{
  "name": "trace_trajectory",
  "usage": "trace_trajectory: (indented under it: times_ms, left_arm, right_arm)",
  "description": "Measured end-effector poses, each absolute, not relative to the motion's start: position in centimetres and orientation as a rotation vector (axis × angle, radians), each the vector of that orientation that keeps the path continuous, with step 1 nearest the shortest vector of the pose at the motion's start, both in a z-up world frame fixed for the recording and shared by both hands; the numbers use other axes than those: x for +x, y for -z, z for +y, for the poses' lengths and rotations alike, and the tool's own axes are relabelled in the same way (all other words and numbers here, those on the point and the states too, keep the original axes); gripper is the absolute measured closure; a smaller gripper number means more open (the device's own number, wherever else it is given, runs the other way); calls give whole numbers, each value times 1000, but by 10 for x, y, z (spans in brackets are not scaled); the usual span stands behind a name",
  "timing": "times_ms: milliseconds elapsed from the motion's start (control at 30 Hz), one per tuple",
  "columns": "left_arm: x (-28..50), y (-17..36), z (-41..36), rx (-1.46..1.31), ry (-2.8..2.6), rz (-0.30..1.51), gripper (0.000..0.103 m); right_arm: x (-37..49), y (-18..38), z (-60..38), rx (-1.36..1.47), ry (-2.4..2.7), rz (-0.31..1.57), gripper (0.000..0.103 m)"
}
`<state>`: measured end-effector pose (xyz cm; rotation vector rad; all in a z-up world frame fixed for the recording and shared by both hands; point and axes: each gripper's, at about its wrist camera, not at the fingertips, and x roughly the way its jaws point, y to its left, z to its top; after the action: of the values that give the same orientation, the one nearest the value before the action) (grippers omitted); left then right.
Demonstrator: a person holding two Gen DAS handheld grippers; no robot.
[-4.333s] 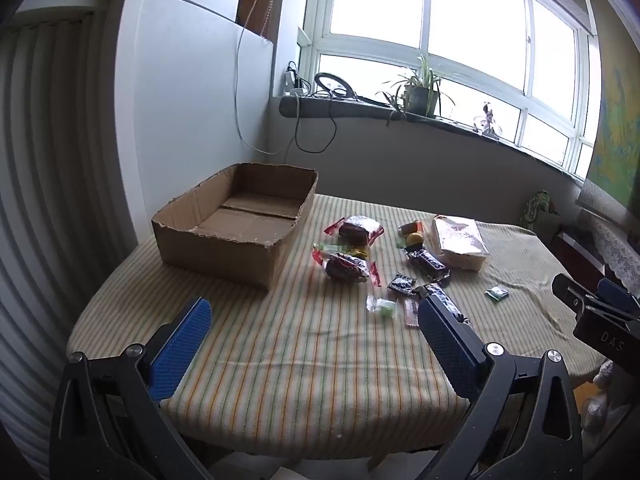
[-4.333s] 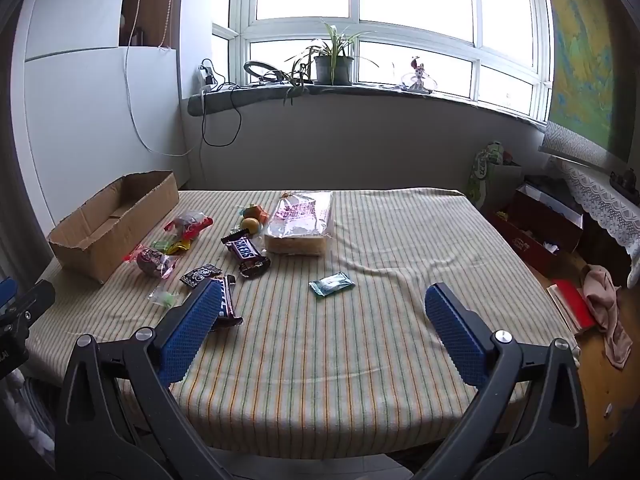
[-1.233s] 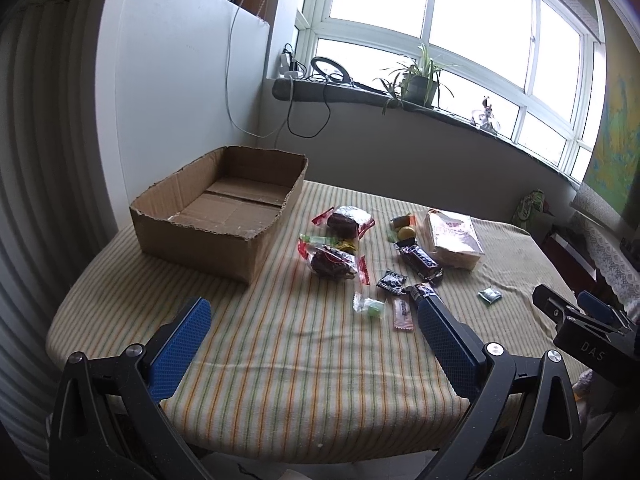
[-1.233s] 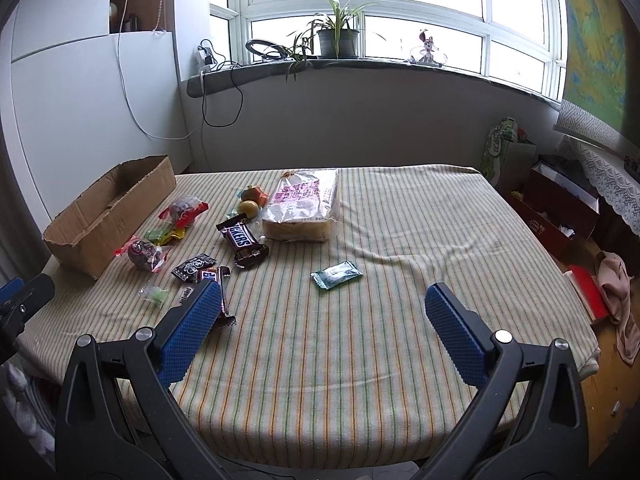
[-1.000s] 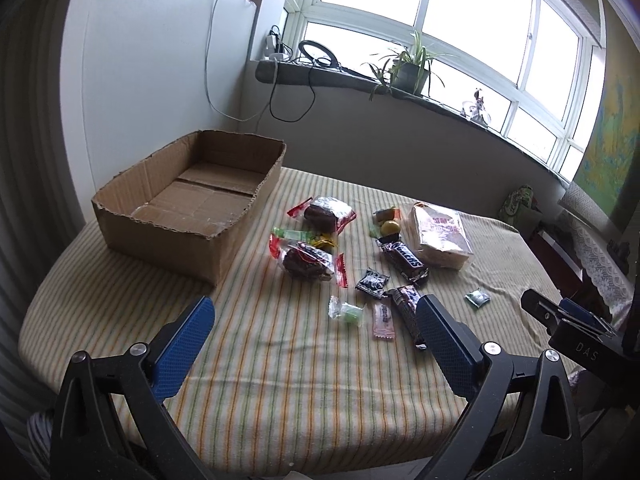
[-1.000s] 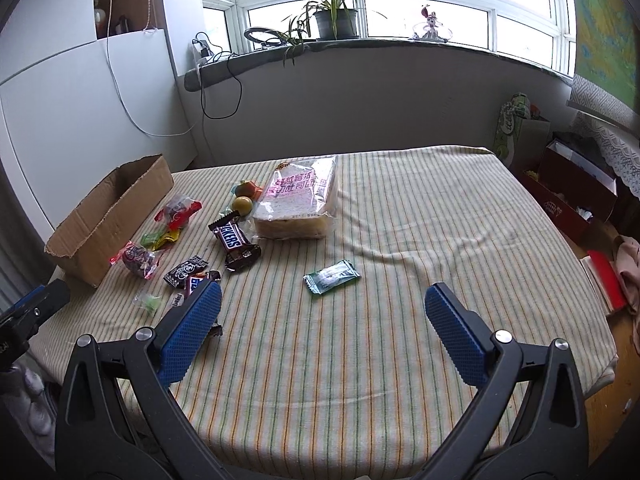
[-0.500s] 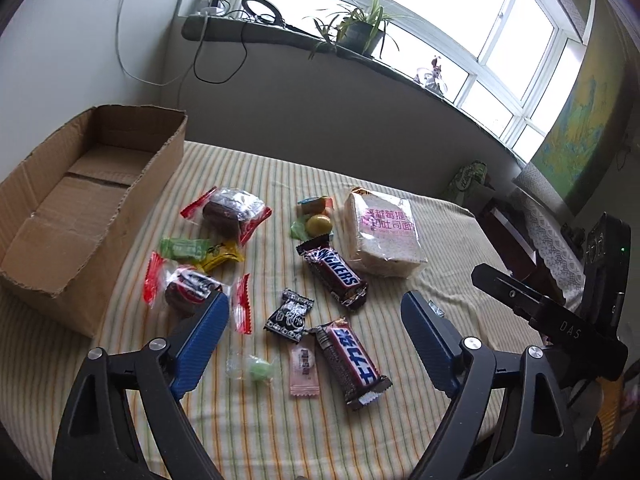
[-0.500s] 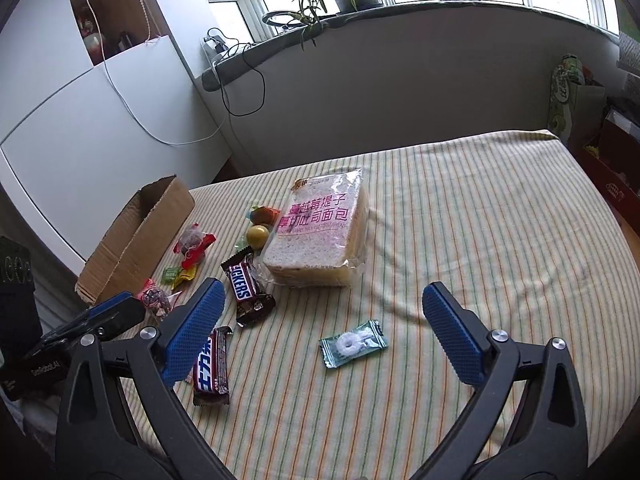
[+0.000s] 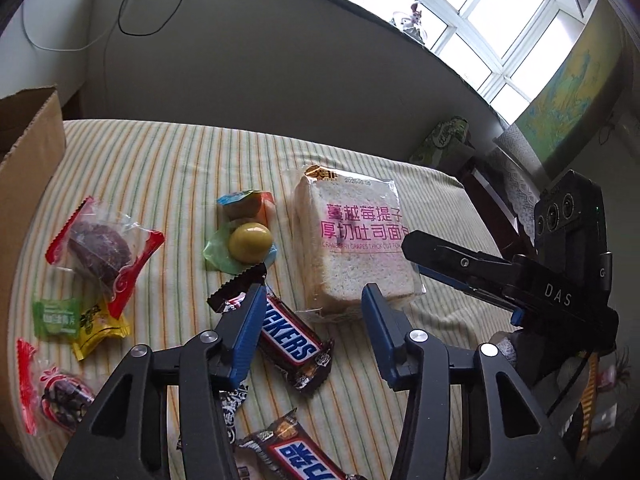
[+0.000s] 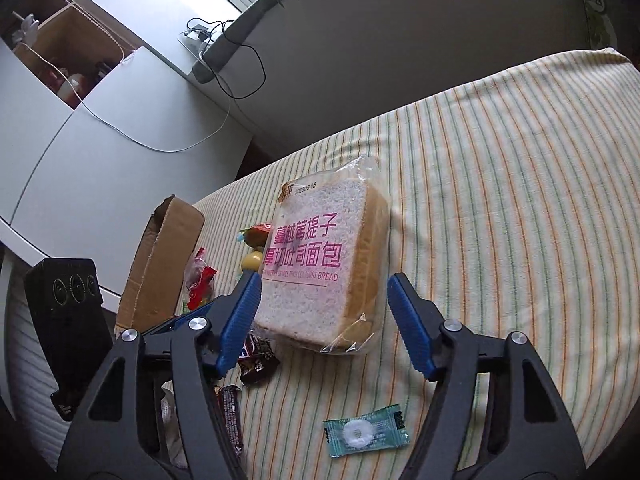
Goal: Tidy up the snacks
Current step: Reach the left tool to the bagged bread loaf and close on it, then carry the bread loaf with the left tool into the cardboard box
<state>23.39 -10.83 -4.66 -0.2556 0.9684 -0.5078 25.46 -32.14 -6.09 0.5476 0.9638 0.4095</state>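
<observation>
Step in hand looked like the approach for a first pick: all snacks lay loose on the striped tablecloth (image 10: 520,160), none seen in the cardboard box (image 10: 160,264).

Right gripper (image 10: 324,308) was lined up on the bagged bread (image 10: 320,264); its jaws had just been closing but stood spread, one either side of the loaf's near end, no contact visible. Left gripper (image 9: 312,320) had also just been closing, jaws apart, with the near corner of the bread (image 9: 352,240) and the upper Snickers bar (image 9: 288,340) between or just under them. I couldn't tell which it was after, nor whether the left pad touched the bar.

Next move, my read: right needs to drop lower and close across the loaf's width, gently, since the bag is soft and slippery. Both grippers crowded the same spot, so a clash was a risk.

View differences:
- Left wrist view showed the red-wrapped cake (image 9: 100,248), yellow candy ball (image 9: 250,242), green and yellow sachets (image 9: 76,320) and a second Snickers bar (image 9: 304,456).
- Right wrist view alone showed the green mint packet (image 10: 366,434) near the table edge, well apart from the pile.
</observation>
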Motion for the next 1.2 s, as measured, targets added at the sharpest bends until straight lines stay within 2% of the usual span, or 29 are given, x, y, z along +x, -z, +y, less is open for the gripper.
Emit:
trace_trajectory:
  times_ms: [167, 500, 600, 1200]
  left_arm:
    - [246, 50, -117, -252, 541, 999, 57]
    - [263, 59, -129, -278, 582, 1043, 57]
    - [264, 59, -130, -278, 595, 1042, 57]
    - [238, 34, -124, -258, 604, 973, 57]
  right_arm:
    - [265, 69, -326, 611, -446, 990, 38]
    - [278, 71, -324, 571, -450, 1022, 57]
    - [279, 71, -324, 572, -453, 1024, 59]
    - [250, 32, -306, 506, -451, 983, 60]
